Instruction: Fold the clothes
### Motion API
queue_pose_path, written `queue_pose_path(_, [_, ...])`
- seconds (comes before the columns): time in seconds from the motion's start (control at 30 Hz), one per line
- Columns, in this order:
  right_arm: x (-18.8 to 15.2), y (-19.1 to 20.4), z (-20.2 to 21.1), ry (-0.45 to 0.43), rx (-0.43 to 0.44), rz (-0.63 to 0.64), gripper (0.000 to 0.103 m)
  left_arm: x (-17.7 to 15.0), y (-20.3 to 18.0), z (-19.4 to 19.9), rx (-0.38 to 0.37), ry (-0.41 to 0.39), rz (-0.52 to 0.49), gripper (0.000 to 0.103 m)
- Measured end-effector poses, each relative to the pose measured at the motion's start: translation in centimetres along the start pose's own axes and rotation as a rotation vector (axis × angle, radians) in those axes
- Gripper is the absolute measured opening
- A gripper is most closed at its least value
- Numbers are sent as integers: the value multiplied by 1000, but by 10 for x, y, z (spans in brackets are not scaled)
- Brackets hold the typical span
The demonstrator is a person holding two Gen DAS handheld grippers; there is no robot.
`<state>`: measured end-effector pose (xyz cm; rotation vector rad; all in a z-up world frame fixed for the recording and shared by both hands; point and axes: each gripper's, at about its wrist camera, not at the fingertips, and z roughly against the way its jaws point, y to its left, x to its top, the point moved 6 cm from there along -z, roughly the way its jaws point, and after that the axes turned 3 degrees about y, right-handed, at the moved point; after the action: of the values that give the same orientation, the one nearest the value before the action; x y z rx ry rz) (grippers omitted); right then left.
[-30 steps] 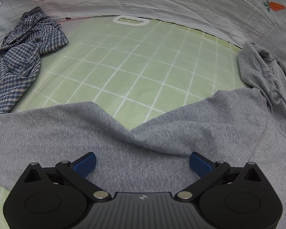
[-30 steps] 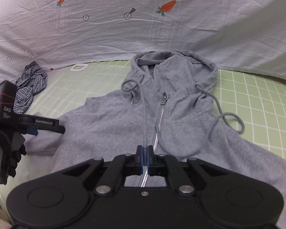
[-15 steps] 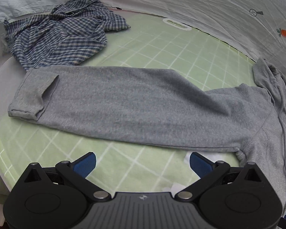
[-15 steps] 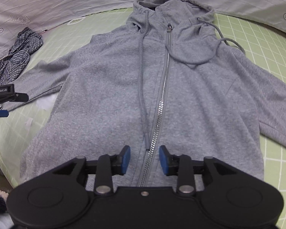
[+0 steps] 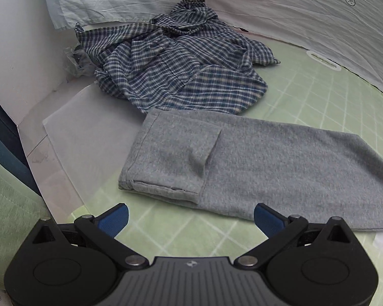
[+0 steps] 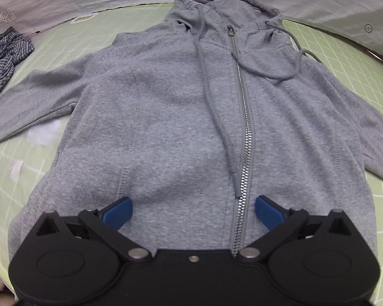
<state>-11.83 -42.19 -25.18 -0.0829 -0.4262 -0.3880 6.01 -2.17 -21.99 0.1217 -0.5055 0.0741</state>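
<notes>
While the grey hoodie [image 6: 181, 117] lies flat on the green mat [image 6: 349, 58], hood away, zipper lengthwise, right tongs [image 6: 192, 210] are opening over its hem; left tongs [image 5: 190, 220] gape beside the sleeve cuff [image 5: 166, 168].

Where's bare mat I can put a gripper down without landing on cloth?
Bare green mat lies between the plaid shirt and the hoodie's sleeve, and right of the hoodie body. Crowded where the shirt meets the sleeve cuff.

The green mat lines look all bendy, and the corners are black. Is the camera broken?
No: in both wrist views a fisheye lens curves the mat grid and darkens the corners. Left wrist view: the grey sleeve looks a bit soft. Right wrist view: the hoodie zipper is fairly sharp.
</notes>
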Motion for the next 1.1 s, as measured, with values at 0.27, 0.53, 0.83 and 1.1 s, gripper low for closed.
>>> queue_pose_path(0.27, [-5,1,2,-20,-46,-91,103,32,-6,-30,-28,-34,-118,103])
queue_pose_path(0.53, [-11,1,4,-20,-95,-179,103,50,37,-44,80,-49,-70,100])
queue_pose_path(0.83, [-12,-1,4,1,-116,-223,103,57,144,-41,294,-58,156,99])
queue_pose_path(1.1, [-13,-1,5,10,-135,-252,103,51,151,-37,124,-58,264,99])
